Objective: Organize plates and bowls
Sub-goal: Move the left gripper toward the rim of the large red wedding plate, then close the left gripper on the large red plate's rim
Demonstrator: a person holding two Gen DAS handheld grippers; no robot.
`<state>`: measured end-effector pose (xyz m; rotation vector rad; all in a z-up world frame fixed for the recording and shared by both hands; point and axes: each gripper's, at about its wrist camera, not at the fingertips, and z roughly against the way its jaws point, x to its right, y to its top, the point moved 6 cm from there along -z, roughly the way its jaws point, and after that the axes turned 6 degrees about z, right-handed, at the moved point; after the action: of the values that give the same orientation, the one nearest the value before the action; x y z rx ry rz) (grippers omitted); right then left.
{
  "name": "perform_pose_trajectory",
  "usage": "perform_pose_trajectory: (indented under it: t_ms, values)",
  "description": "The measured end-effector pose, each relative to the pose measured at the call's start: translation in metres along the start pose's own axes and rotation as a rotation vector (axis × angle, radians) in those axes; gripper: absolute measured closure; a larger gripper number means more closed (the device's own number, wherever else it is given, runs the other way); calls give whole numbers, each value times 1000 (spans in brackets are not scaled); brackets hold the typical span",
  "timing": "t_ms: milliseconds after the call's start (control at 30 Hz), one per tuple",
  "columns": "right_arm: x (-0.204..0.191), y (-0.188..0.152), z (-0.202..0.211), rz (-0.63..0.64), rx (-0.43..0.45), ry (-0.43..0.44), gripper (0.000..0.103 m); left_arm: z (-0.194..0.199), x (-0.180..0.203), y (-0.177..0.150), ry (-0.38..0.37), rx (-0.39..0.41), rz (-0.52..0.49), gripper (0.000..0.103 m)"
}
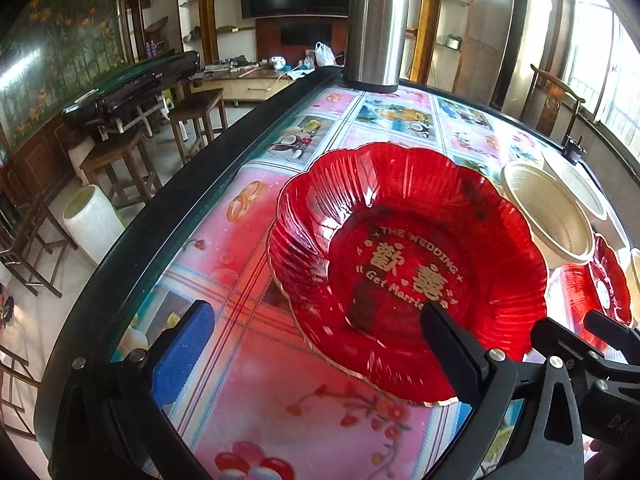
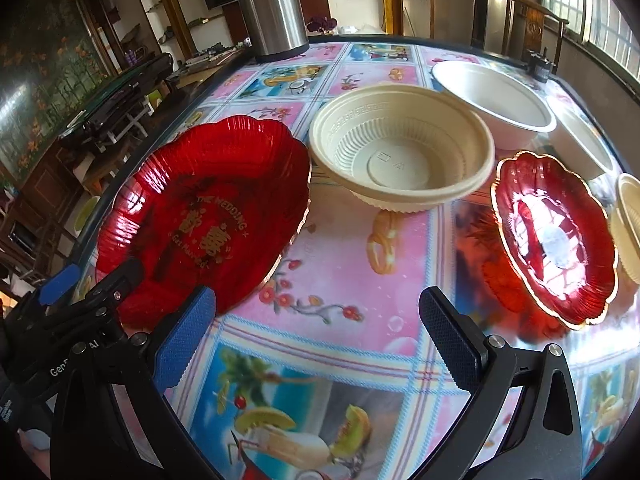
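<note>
Claws point(image 2: 318, 334) agape above floral tabletop point(image 2: 340, 272)

The tall brushed-steel kettle point(image 2: 272, 8) loses its top to the right wrist frame's upper edge. The cream ribbed plastic bowl at the far right point(image 2: 630, 224) is sliced by the edge, only a sliver showing. In the left wrist view the smaller red scalloped plate point(image 1: 608, 280) sits partly behind the cream bowl point(image 1: 548, 216) and the right hand-held gripper point(image 1: 600, 344). The large red plate point(image 1: 404, 264) carries gold lettering, its last word covered, possibly "Married".
</note>
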<state>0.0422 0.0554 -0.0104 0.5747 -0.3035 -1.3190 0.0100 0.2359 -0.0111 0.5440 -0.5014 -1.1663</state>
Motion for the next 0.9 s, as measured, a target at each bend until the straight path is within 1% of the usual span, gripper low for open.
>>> perform_pose_trajectory:
  t_ms: [200,267,300,333,367,433,467,500,533,567,600,633,700,767,900]
  values:
    - [-3,10,-17,-14,-30,30,1,-11,-2,12,-16,-33,-22,1]
    - [-3,13,-23,-19,-36,38,6,-14,-3,17,-25,-40,-23,1]
    - [-3,15,-26,-22,-42,42,10,-16,-3,18,-36,-51,-22,1]
    - [-3,17,-29,-26,-48,51,18,-19,-3,19,-47,-62,-19,1]
    - [-2,19,-32,-33,-51,63,23,-21,-1,19,-57,-76,-17,1]
    - [-1,23,-40,-46,-73,83,42,-28,0,20,-63,-97,-22,3]
    - [-1,24,-44,-61,-81,113,47,-30,1,20,-53,-99,-30,13]
    - [-2,25,-47,-72,-84,141,56,-33,1,20,-32,-105,-44,34]
    - [-4,26,-49,-76,-85,162,64,-37,2,19,-15,-123,-55,51]
    - [-5,28,-51,-70,-83,171,68,-40,0,18,3,-142,-54,71]
    - [-7,29,-52,-62,-81,178,77,-43,-1,18,-7,-157,-48,73]
    - [-9,30,-54,-57,-81,186,77,-43,-2,19,-22,-154,-44,73]
    - [-10,33,-55,-34,-70,161,80,-43,-2,20,-18,-155,-59,73]
    - [-13,33,-56,0,-70,130,81,-42,-3,19,-13,-152,-57,73]
    - [-20,32,-51,80,-38,59,81,-38,-6,18,-15,-150,-22,75]
